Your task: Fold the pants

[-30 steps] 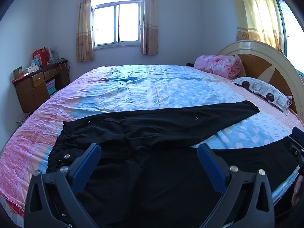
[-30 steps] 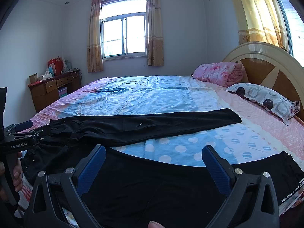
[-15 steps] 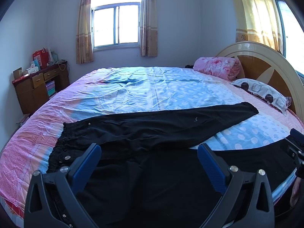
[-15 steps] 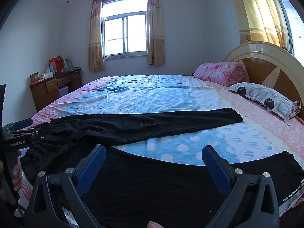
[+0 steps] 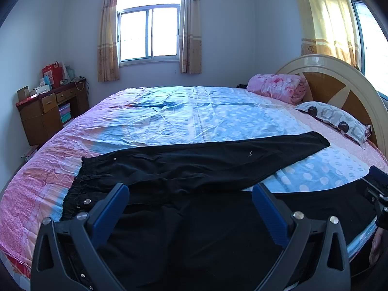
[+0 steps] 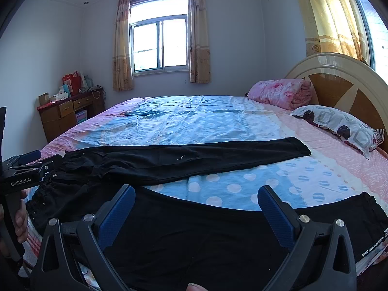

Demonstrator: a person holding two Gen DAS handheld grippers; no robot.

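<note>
Black pants [image 5: 194, 167] lie flat on the bed, waistband at the left, both legs spread to the right. The far leg [image 6: 194, 156] runs across the bed; the near leg [image 6: 218, 232] lies along the front edge. My left gripper [image 5: 190, 200] is open and empty, above the crotch area near the waistband. My right gripper [image 6: 196, 200] is open and empty, above the near leg. The left gripper also shows at the left of the right wrist view [image 6: 29, 167]. The right gripper shows at the right edge of the left wrist view [image 5: 378, 186].
The bed [image 5: 194, 111] has a blue and pink sheet and a curved wooden headboard [image 5: 339, 89] at the right. A folded pink quilt [image 5: 278, 88] and a patterned pillow [image 5: 334, 121] lie by the headboard. A wooden desk [image 5: 48, 111] stands by the left wall.
Both cameras have tilted slightly, so the pants sit a little lower in view. The pants lie as before and both grippers stay open.
</note>
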